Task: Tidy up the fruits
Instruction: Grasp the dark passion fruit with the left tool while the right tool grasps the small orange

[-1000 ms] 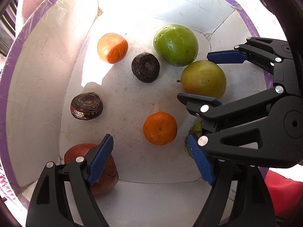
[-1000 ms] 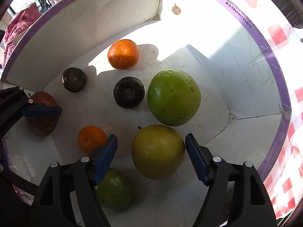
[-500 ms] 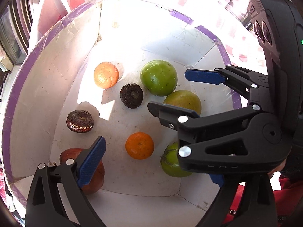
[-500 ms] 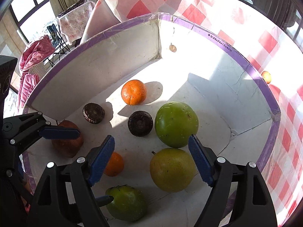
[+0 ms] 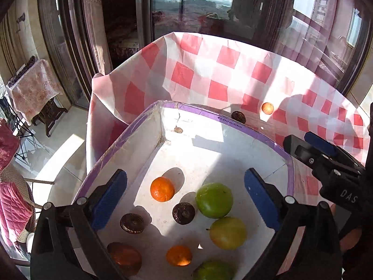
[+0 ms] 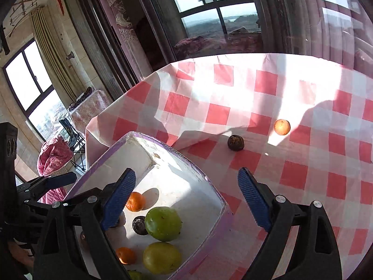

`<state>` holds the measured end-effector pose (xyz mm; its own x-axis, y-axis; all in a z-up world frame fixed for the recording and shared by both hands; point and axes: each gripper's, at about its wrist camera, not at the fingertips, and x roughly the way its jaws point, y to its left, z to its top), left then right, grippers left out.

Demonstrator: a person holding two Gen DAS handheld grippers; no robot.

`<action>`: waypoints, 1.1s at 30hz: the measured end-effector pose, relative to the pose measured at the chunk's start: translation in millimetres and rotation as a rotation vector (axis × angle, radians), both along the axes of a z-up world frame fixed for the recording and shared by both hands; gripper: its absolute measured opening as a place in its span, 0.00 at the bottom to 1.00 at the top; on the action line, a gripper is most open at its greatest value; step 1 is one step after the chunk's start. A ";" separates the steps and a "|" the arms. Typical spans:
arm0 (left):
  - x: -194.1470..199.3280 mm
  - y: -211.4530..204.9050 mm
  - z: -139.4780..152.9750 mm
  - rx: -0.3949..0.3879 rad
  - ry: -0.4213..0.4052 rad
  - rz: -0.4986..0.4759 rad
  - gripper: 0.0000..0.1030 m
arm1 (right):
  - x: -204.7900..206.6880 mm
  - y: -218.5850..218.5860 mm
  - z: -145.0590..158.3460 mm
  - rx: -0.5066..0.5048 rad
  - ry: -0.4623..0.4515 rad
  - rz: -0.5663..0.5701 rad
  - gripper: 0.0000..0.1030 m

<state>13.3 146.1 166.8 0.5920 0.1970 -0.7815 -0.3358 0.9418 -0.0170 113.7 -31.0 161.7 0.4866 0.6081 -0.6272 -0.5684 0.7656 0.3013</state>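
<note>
A white box with a purple rim (image 5: 256, 133) (image 6: 216, 194) holds several fruits: a green apple (image 5: 214, 200) (image 6: 163, 223), a yellow pear (image 5: 228, 232) (image 6: 161, 257), oranges (image 5: 162, 189) (image 6: 135, 201), dark round fruits (image 5: 183, 212) and a red-brown fruit (image 5: 124, 256). On the checked cloth beyond the box lie a dark fruit (image 6: 235, 142) (image 5: 238, 117) and a small orange fruit (image 6: 281, 127) (image 5: 267, 108). My left gripper (image 5: 185, 200) is open and empty above the box. My right gripper (image 6: 186, 200) is open and empty over the box's right rim; it also shows in the left wrist view (image 5: 326, 154).
The red-and-white checked tablecloth (image 6: 291, 170) covers the table to the right of the box. The table's far edge (image 6: 209, 58) meets dark window frames. A floor with chairs and pink fabric (image 5: 14, 200) lies to the left.
Both grippers have lifted up and back out of the box, staying open. The view now takes in the tablecloth and the two fruits lying outside the box.
</note>
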 end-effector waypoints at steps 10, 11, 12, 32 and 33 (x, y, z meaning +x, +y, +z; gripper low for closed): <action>98.7 -45.7 -5.5 -0.006 0.067 -0.012 0.98 | 92.3 -104.9 -84.5 -0.130 0.160 -0.307 0.84; 109.3 -50.0 -8.2 -0.003 0.081 -0.013 0.98 | 99.9 -109.5 -92.9 -0.152 0.171 -0.316 0.84; 120.3 -53.1 -10.2 -0.001 0.099 -0.014 0.98 | 107.3 -112.5 -100.7 -0.171 0.181 -0.321 0.84; 245.5 -18.2 -80.3 -0.271 0.441 0.235 0.98 | 230.5 21.3 -141.8 -0.347 -0.059 -0.055 0.75; 250.3 -18.8 -82.4 -0.283 0.446 0.239 0.98 | 231.2 23.7 -141.8 -0.355 -0.069 -0.054 0.75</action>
